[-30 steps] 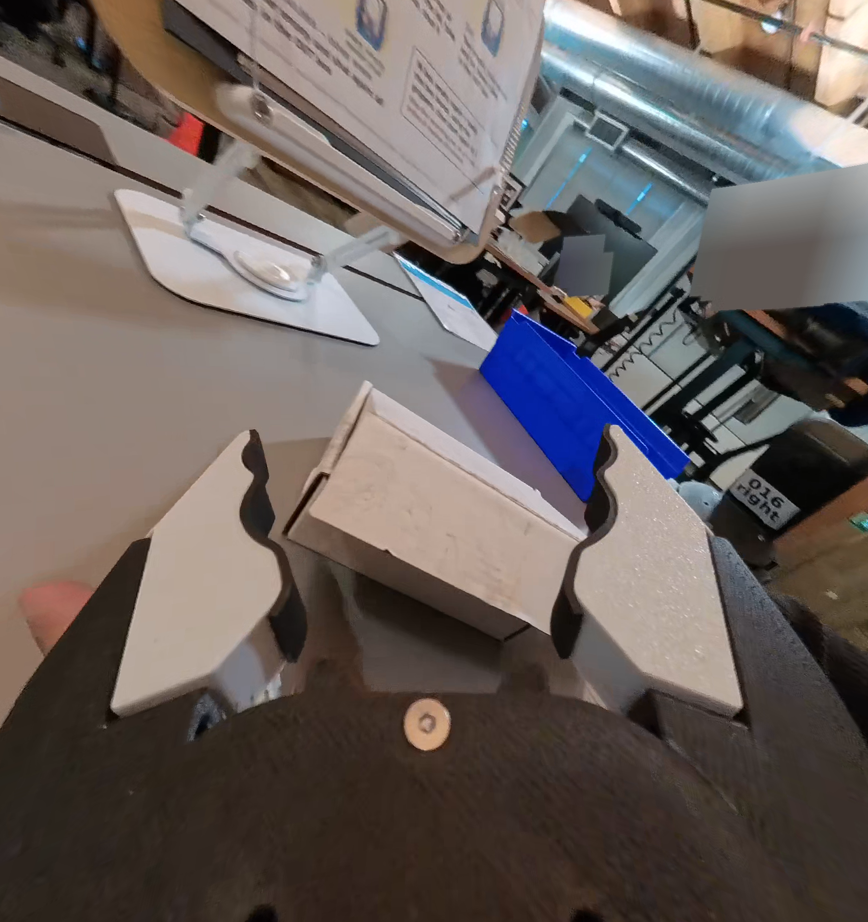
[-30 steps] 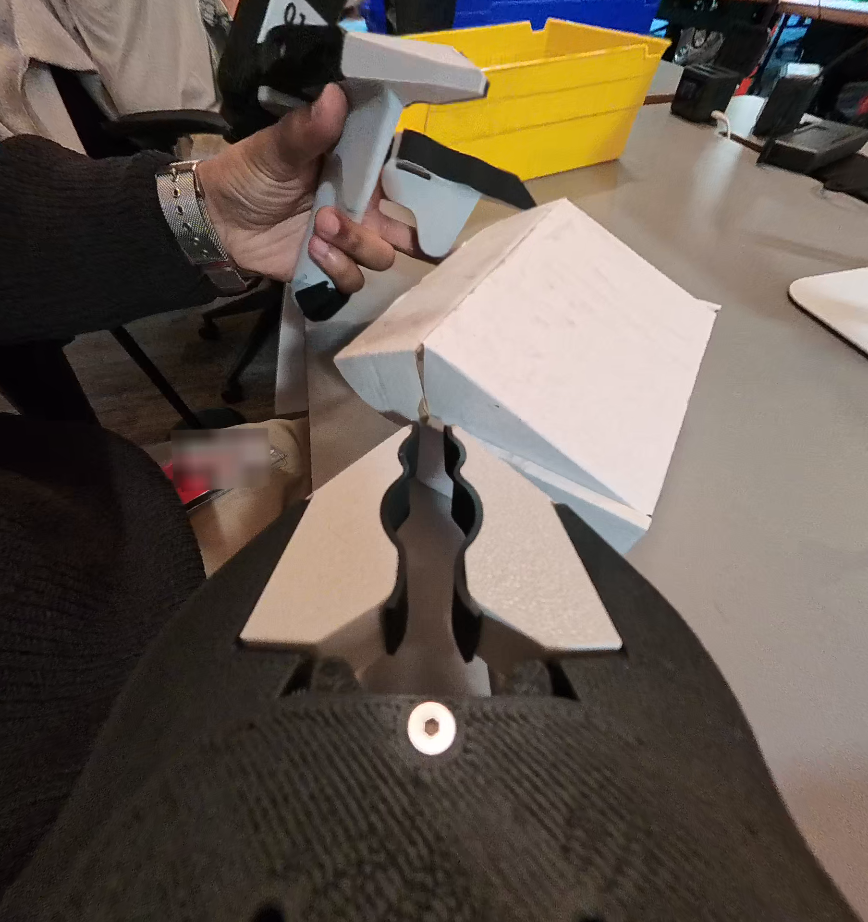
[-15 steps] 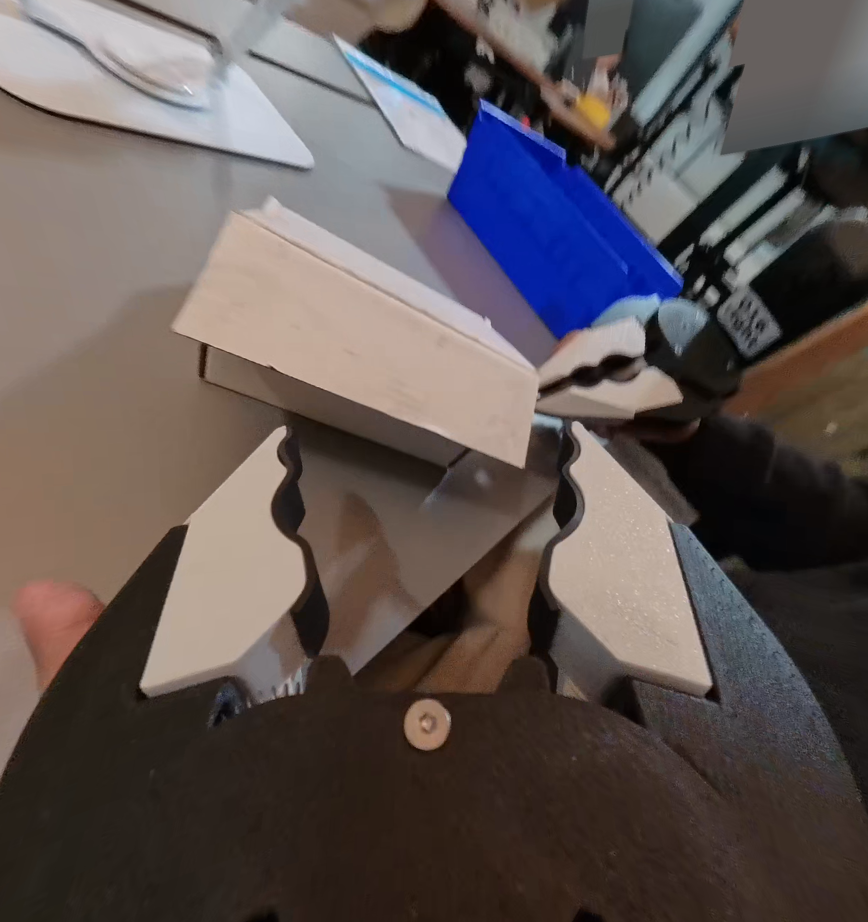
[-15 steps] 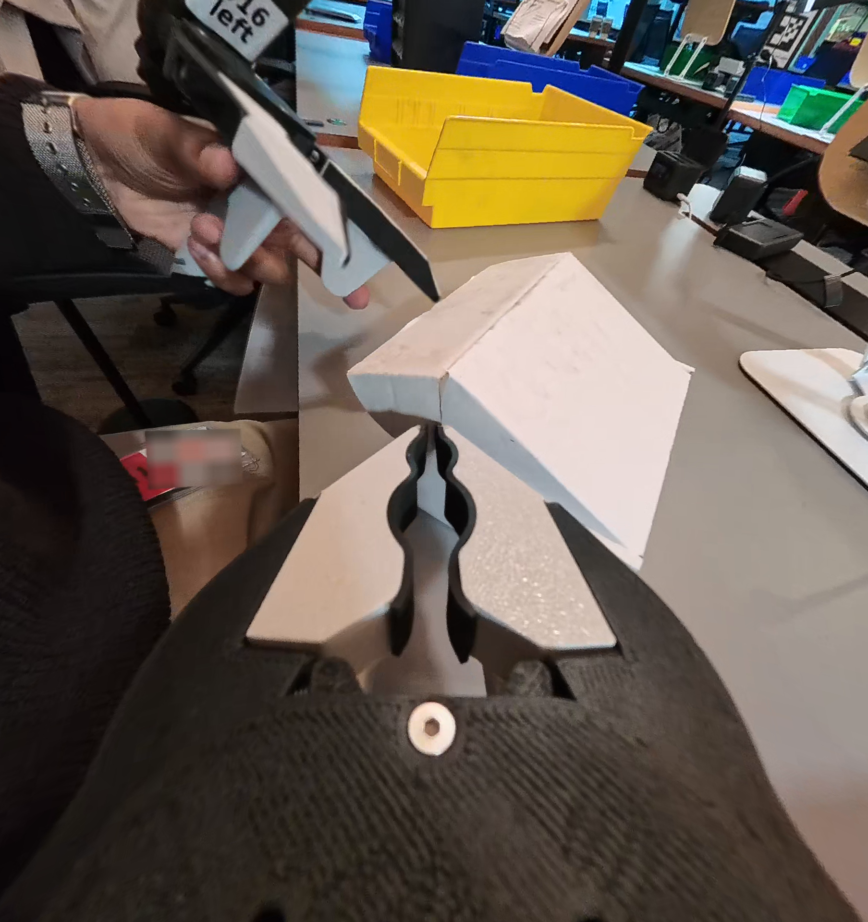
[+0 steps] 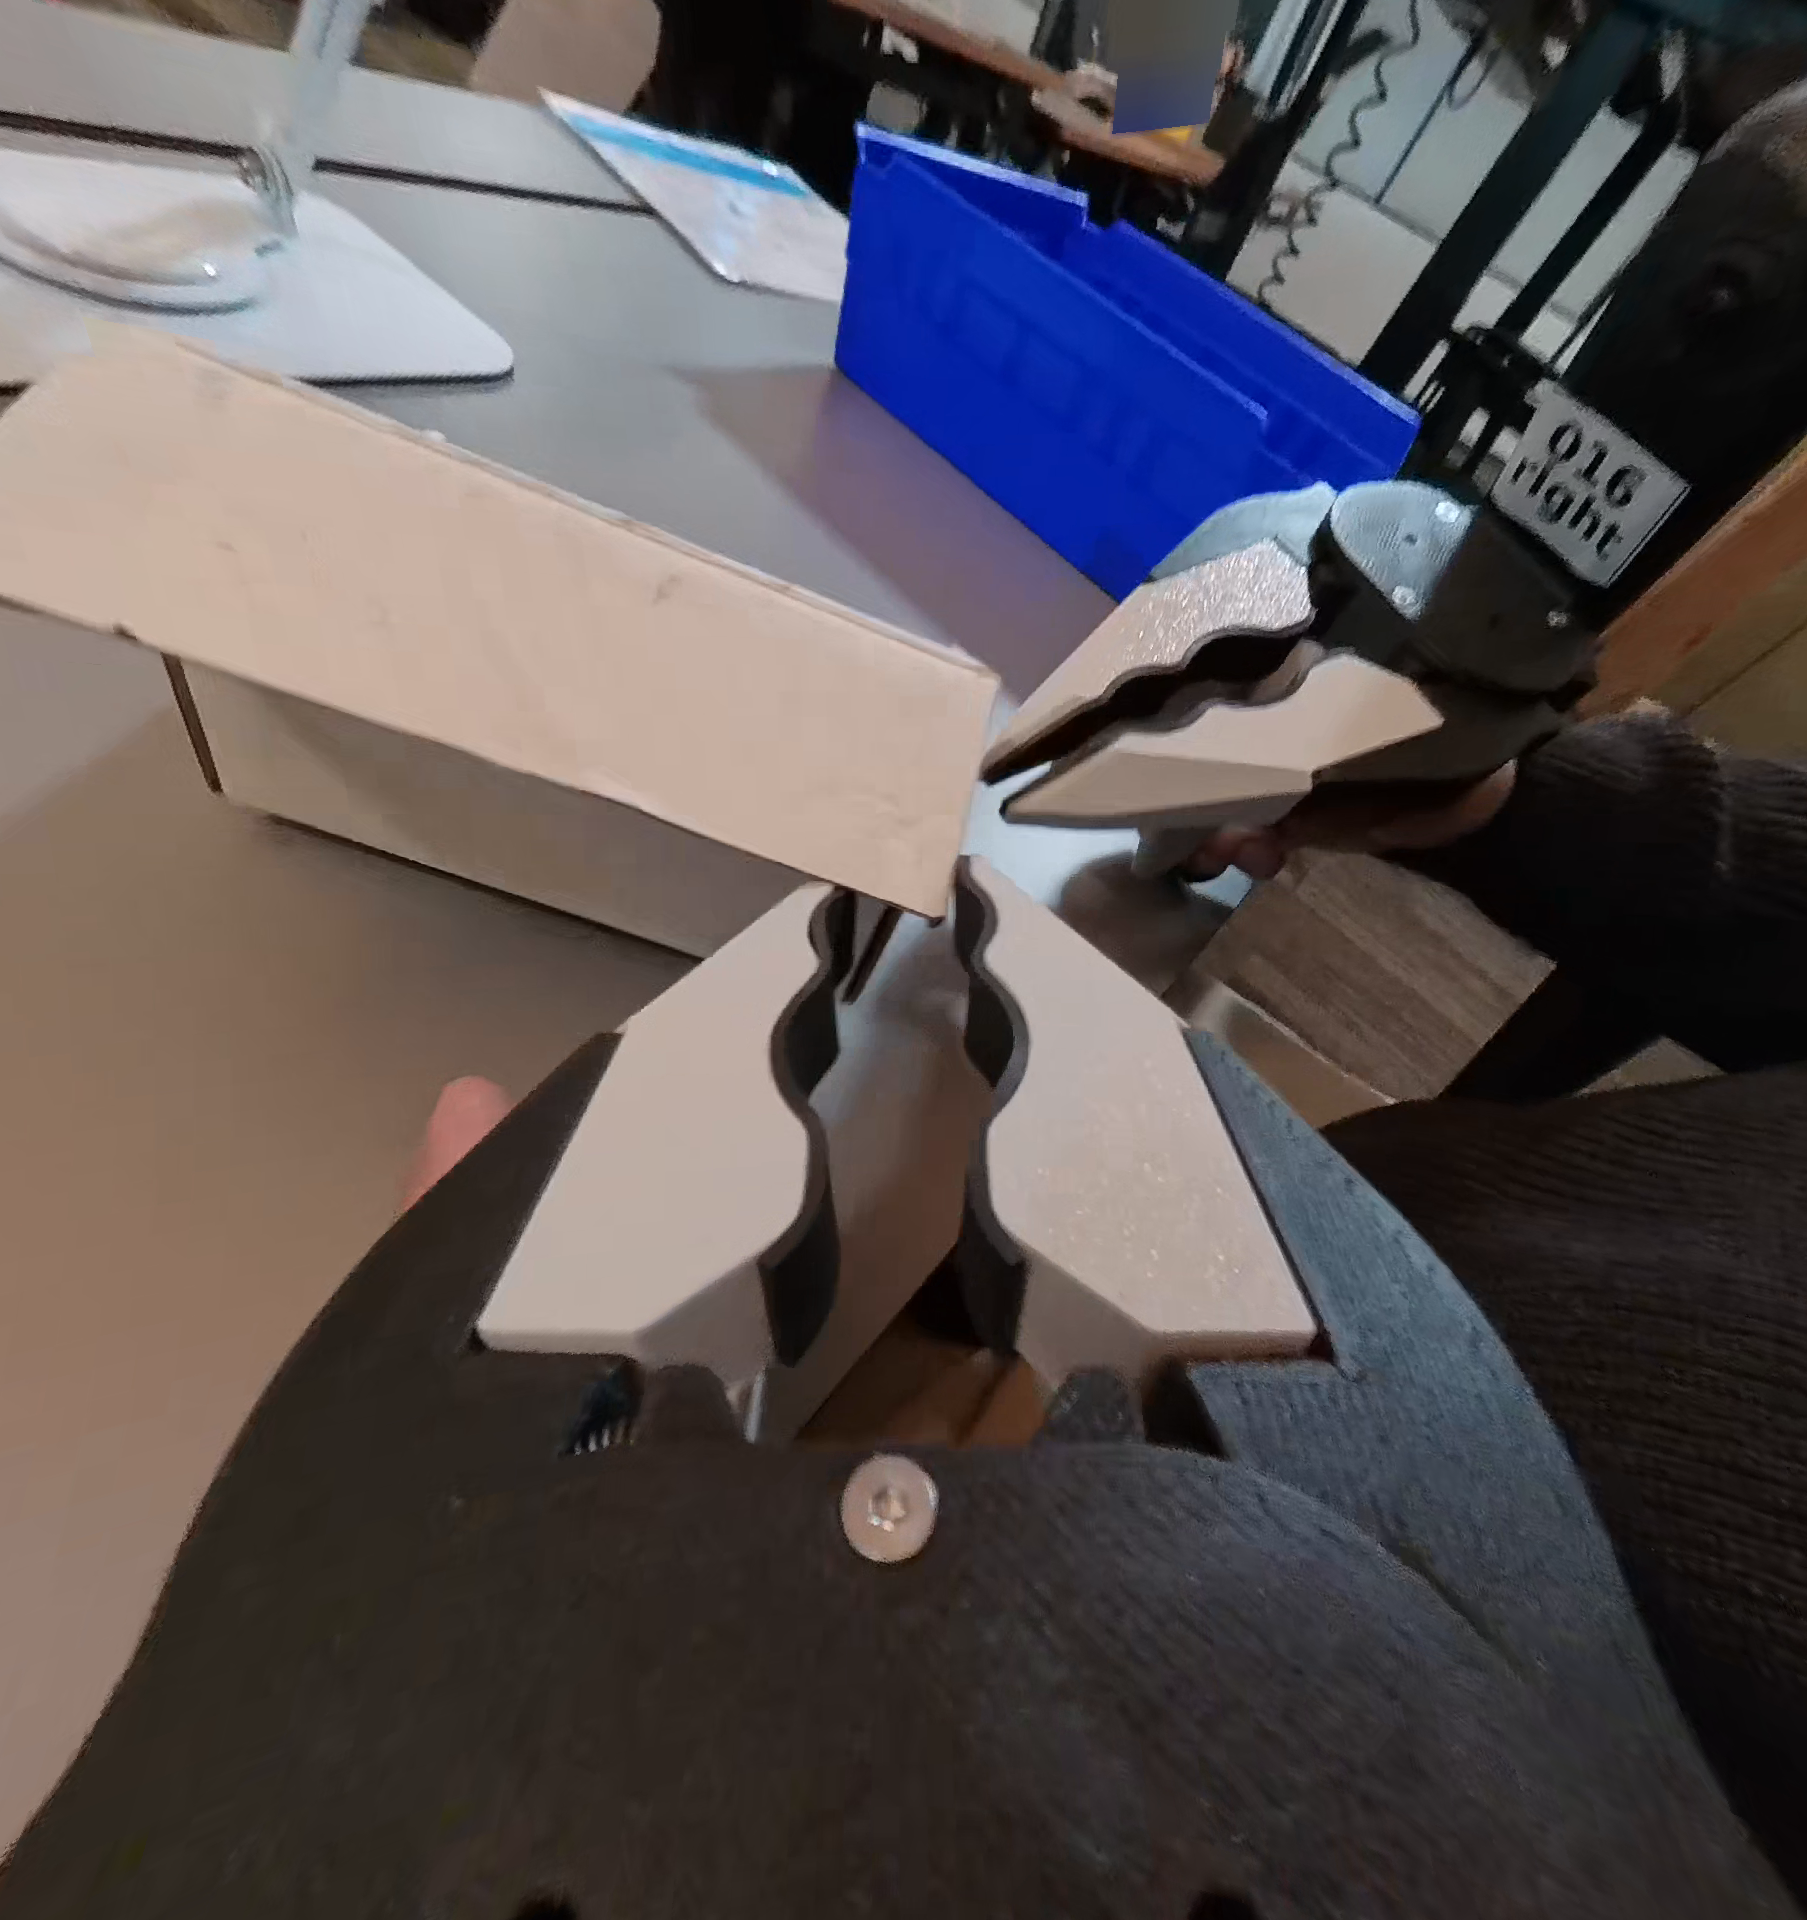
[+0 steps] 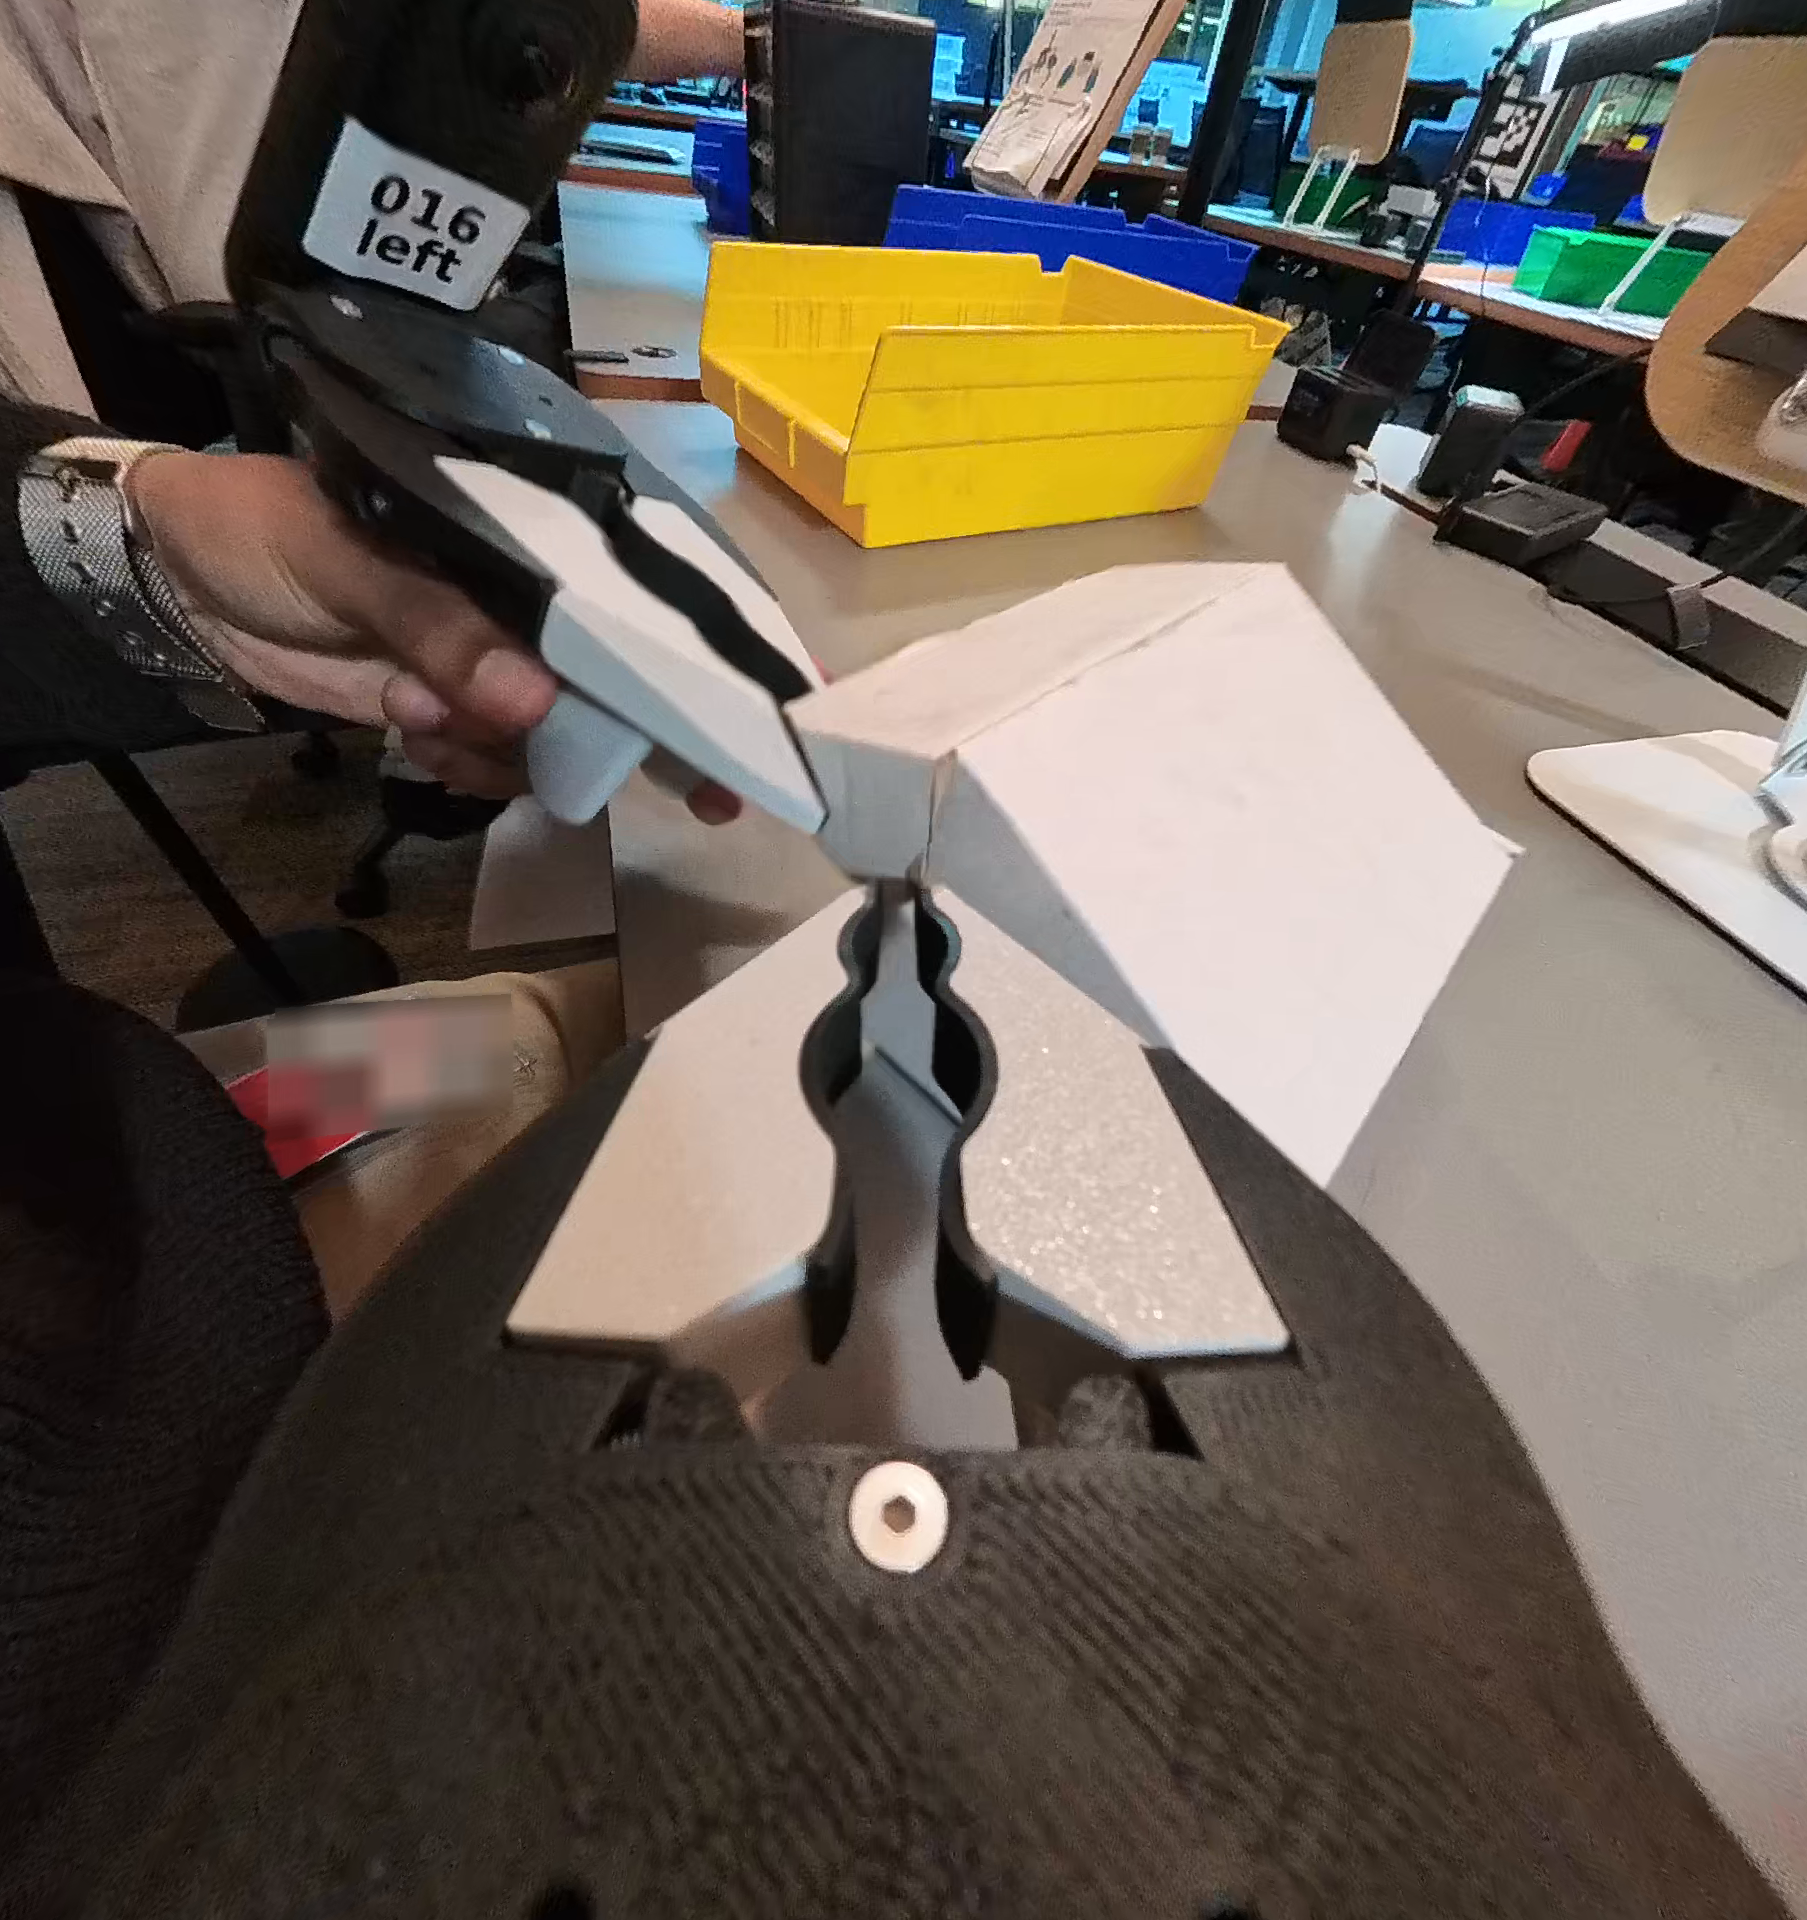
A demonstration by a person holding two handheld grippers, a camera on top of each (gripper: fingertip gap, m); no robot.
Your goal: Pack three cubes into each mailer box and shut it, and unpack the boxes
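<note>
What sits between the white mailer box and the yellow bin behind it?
Only bare grey table separates the mailer box from the yellow bin; the right wrist view shows it.

A white printed label (image 6: 416, 213) marks the left tongs (image 6: 811, 764), a grey one (image 5: 1590, 499) the right tongs (image 5: 992, 784).

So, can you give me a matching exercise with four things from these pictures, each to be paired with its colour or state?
Things:
1. mailer box
2. right gripper
3. bin in left wrist view
4. nearest bin in right wrist view

Colour or state:
a. yellow
b. pinching the lid edge
c. white, lid raised
d. blue

Pairs: 1-c, 2-b, 3-d, 4-a
</note>
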